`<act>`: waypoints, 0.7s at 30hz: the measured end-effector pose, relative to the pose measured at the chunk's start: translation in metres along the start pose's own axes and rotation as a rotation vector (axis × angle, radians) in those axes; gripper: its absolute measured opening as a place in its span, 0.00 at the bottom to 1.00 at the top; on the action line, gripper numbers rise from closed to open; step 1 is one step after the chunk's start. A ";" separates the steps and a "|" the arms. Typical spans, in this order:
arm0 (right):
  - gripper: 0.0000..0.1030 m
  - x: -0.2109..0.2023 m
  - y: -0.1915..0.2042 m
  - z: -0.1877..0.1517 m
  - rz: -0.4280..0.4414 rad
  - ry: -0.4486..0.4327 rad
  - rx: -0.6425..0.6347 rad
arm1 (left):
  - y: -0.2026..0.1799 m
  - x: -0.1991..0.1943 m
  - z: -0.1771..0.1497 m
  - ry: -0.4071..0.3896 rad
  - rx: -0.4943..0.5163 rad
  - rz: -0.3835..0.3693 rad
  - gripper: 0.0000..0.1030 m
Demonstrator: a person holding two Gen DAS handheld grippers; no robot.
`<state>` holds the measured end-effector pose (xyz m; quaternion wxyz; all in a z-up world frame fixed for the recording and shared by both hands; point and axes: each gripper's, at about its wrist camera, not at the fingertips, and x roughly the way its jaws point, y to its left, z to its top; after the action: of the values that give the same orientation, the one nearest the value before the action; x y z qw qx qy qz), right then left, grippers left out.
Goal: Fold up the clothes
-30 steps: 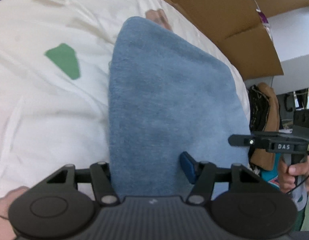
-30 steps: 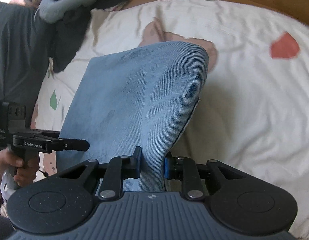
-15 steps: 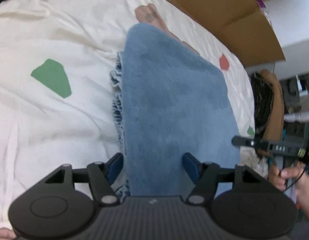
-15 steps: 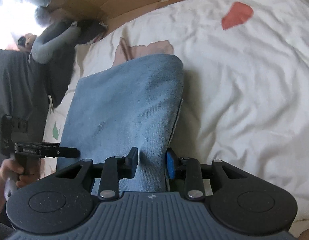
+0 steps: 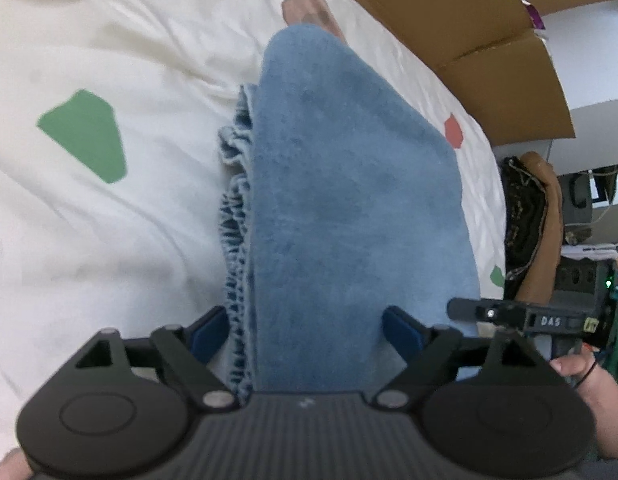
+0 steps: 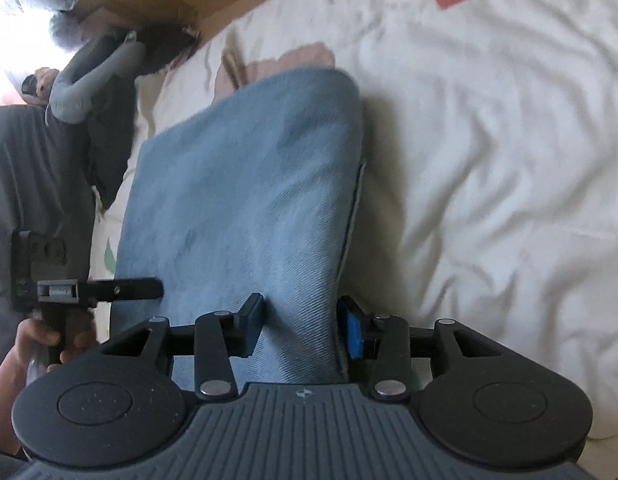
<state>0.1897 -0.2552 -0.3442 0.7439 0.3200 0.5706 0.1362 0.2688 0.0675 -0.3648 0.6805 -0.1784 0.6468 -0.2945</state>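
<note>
Left wrist view: my left claw (image 5: 305,332) stands with its blue pads spread wide, the folded blue denim garment (image 5: 349,208) lying between them, neither pad pressing the cloth. The garment runs from lower centre to upper centre of the frame on a white bedsheet (image 5: 109,240); a frilled edge shows along its left side. Cardboard (image 5: 489,40) fills the upper right. Right wrist view: my right claw (image 6: 299,330) is likewise parted around the garment's (image 6: 245,200) right edge, with gaps visible at the pads. My left hand (image 6: 41,340) grips its handle at lower left.
</note>
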 end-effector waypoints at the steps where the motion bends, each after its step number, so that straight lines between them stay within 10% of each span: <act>1: 0.46 0.002 0.001 0.000 0.005 0.000 -0.005 | 0.001 0.001 0.000 0.002 -0.001 -0.005 0.84; 21: 0.35 0.004 0.015 0.009 0.045 -0.017 -0.025 | 0.016 -0.007 0.007 0.010 -0.028 -0.120 0.63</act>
<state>0.2020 -0.2443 -0.3359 0.7494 0.3246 0.5552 0.1572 0.2782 0.0830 -0.3689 0.6559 -0.2250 0.6422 -0.3267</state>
